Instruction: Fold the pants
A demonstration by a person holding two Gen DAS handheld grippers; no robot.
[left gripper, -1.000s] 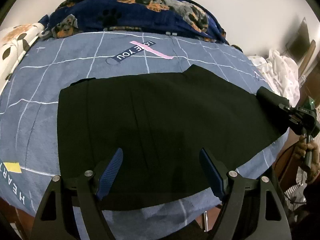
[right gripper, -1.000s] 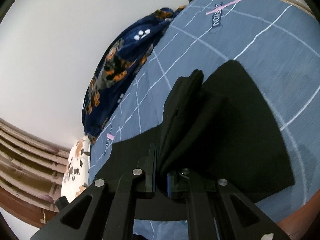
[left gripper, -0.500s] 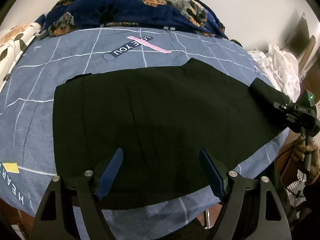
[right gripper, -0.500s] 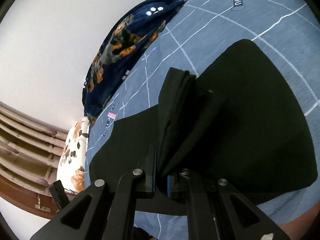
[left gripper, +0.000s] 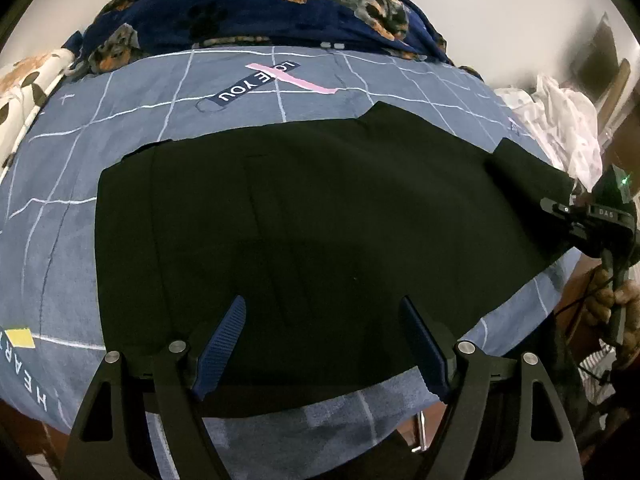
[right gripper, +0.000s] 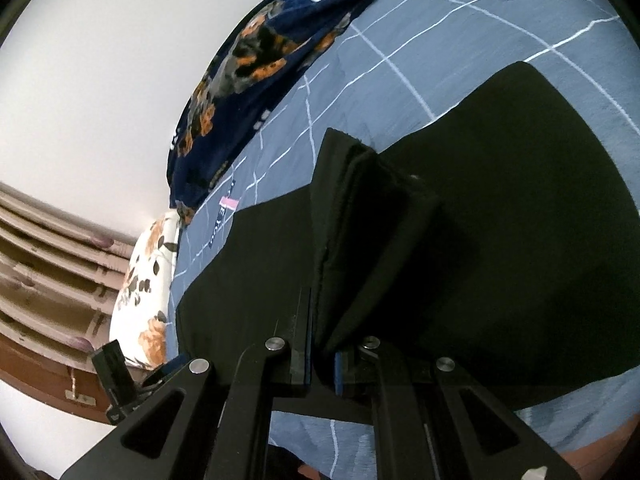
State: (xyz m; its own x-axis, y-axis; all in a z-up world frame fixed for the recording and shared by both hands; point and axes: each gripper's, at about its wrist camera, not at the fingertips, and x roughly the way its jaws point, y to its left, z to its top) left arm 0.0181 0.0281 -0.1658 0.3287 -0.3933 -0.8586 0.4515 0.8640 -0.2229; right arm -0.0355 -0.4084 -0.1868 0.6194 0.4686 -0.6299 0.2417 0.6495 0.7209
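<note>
Black pants (left gripper: 320, 216) lie spread on the bed (left gripper: 72, 184). Right tongs (right gripper: 322, 364) are clamped on a lifted corner (edge layers showing). Left tongs (left gripper: 322, 344) hover above, spread apart.

Bedroom: bedsheet (left gripper: 120, 128), pillow (right gripper: 148, 280), blanket (left gripper: 248, 8)

pants (left gripper: 320, 220): matt black cloth between ribbed blue pads (left gripper: 218, 350) | bedsheet (left gripper: 132, 128) beneath: smooth printed cotton | blanket (left gripper: 260, 8) beyond: plush fleece | gripper frame: matt plastic, metal screws

"LOVE YOU" and "HEAR" on the bedsheet (left gripper: 132, 128); "DAS" on the right tool (left gripper: 608, 213).
</note>
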